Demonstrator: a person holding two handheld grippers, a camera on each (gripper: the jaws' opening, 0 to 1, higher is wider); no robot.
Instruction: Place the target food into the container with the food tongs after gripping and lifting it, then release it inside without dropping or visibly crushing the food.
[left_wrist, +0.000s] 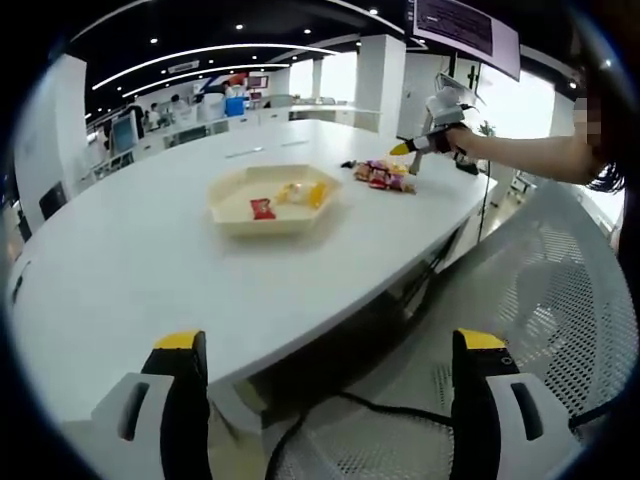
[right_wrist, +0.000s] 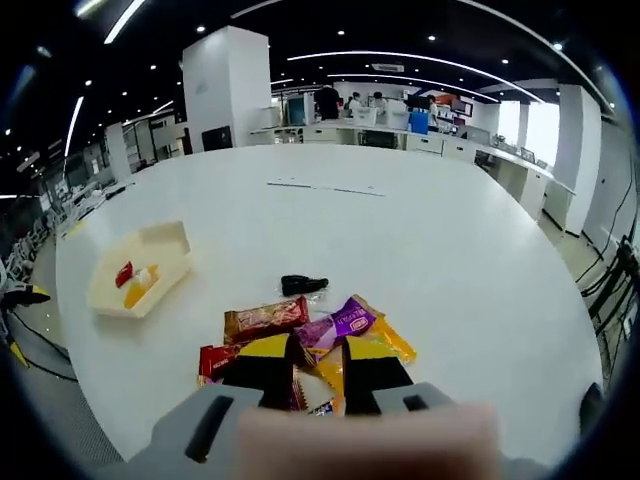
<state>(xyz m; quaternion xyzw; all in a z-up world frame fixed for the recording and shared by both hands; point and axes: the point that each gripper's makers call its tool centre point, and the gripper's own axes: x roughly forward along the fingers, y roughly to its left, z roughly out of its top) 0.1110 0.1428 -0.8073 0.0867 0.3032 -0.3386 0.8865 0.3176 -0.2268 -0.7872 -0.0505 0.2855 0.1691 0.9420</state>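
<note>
Snack packets (right_wrist: 300, 345) lie in a loose heap on the white table (right_wrist: 430, 260), right under your right gripper (right_wrist: 318, 372). Its jaws stand a little apart over the pile, with a pale wrapper between the tips, but you cannot tell from here whether they are pinching it yet. These look like light foil wrappers — crinkly, slippery, with soft or brittle contents — so take one across its flat middle or by a sealed end, and squeeze only until it stops sliding. The brown bar (right_wrist: 265, 318) and the purple packet (right_wrist: 338, 324) sit on the far side of the heap and overlap their neighbours; lifting one may drag another along.

The cream tray (right_wrist: 160, 250) waits well apart from the heap, off to the left in the right gripper view, already holding a small red packet (right_wrist: 124, 273) and something yellow-orange (right_wrist: 141, 285). Aim for its bare part.

A small black object (right_wrist: 303, 285) lies just beyond the packets — what it is stays unclear, so keep off it.

Your left gripper (left_wrist: 330, 375) hangs back past the table edge, jaws wide apart and holding nothing, above a mesh chair (left_wrist: 560, 290) and a black cable (left_wrist: 380, 408).
</note>
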